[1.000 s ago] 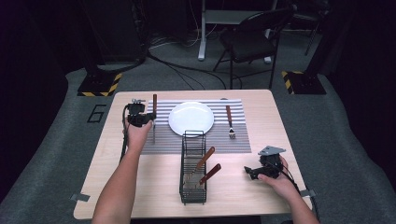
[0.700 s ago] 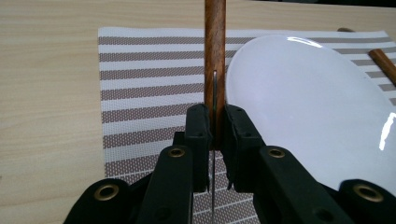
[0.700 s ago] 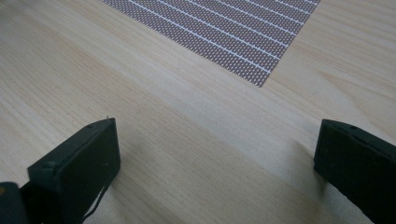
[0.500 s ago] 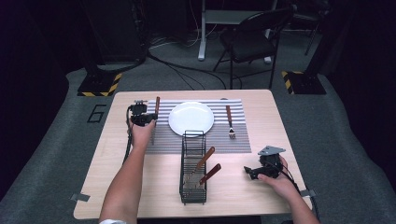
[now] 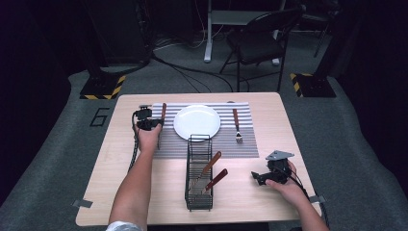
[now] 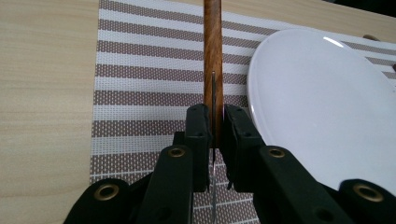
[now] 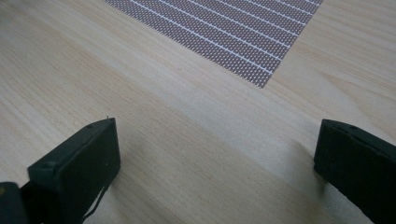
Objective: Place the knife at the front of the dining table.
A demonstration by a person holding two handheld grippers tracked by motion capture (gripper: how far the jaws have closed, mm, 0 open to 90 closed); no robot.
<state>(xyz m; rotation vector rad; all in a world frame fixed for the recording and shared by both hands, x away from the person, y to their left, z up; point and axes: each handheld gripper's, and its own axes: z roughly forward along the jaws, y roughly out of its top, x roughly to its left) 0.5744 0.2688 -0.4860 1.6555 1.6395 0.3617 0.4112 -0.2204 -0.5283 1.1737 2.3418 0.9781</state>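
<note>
left gripper clamped on a knife just left of the plate on the mat, right gripper wide open over the near-right table

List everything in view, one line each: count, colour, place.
Table: one, light wood, centre.
Placemat: one, brown-and-white striped, far half of table.
Plate: one, white, on placemat.
Knife: one, brown wooden handle, left of plate, clamped in left gripper.
Fork: one, brown handle, right of plate.
Wire rack: one, black, near edge, holding two brown-handled utensils.
Chair: one, black, behind table.
Left gripper: black, jaws shut on knife.
Right gripper: black, jaws open, above bare table.
</note>
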